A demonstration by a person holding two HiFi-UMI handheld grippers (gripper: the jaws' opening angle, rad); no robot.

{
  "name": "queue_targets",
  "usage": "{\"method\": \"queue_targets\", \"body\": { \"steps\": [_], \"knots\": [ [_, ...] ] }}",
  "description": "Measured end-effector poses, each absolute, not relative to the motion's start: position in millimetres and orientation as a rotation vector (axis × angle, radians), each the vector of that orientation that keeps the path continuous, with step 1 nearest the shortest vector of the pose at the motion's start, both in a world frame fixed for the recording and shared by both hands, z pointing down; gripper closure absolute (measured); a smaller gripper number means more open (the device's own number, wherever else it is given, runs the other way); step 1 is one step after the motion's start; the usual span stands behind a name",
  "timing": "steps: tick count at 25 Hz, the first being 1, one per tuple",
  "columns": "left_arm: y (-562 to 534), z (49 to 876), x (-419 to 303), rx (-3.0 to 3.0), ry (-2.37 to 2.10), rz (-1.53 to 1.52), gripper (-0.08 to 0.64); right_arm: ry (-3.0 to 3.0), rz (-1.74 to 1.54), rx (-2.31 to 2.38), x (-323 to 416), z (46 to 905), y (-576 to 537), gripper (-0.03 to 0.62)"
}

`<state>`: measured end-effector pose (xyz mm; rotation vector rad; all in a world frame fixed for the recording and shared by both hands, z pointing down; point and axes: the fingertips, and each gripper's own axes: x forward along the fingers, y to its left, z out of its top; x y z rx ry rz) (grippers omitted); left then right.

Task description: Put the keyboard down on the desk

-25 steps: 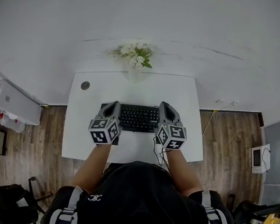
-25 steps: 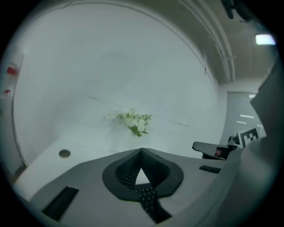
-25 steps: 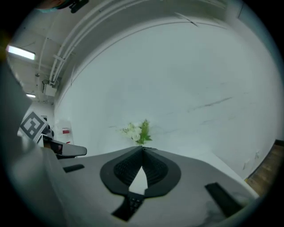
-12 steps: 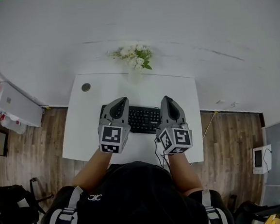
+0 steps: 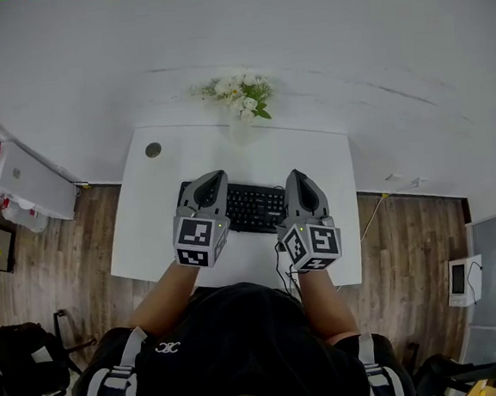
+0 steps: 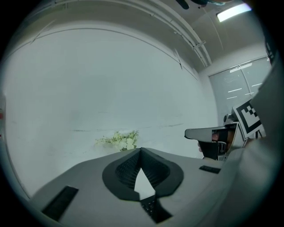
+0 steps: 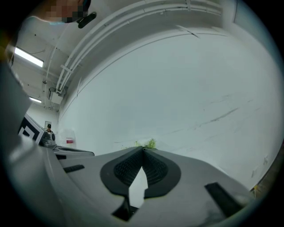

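Observation:
A black keyboard [image 5: 253, 208] lies flat on the white desk [image 5: 151, 223], in front of the person. My left gripper [image 5: 213, 179] hangs over the keyboard's left end and my right gripper [image 5: 301, 176] over its right end. Both point towards the back wall. In the left gripper view the left gripper [image 6: 141, 151] has its tips together with nothing between them, and a few keys of the keyboard [image 6: 151, 208] show below the jaws. The right gripper [image 7: 143, 149] is likewise shut and empty in its own view.
A vase of white flowers [image 5: 239, 97] stands at the desk's back edge, and a round cable hole [image 5: 153, 149] sits at the back left. A cable [image 5: 279, 272] hangs off the front edge. A white cabinet [image 5: 22, 182] stands on the wood floor to the left.
Both grippers have risen towards the head camera and come in over the keyboard's ends, the left one shifting right. The keyboard has stayed where it was.

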<state>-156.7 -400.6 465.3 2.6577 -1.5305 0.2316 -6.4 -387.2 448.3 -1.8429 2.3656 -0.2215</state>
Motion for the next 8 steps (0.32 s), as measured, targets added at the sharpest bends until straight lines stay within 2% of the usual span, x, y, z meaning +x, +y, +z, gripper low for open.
{"method": "queue_targets", "body": {
  "steps": [8],
  "knots": [
    [-403.3, 471.8, -155.2, 2.638, -1.498, 0.224, 0.557, 2.387, -0.206, -1.848, -8.5, 454.5, -391.8, 0.591]
  ]
}}
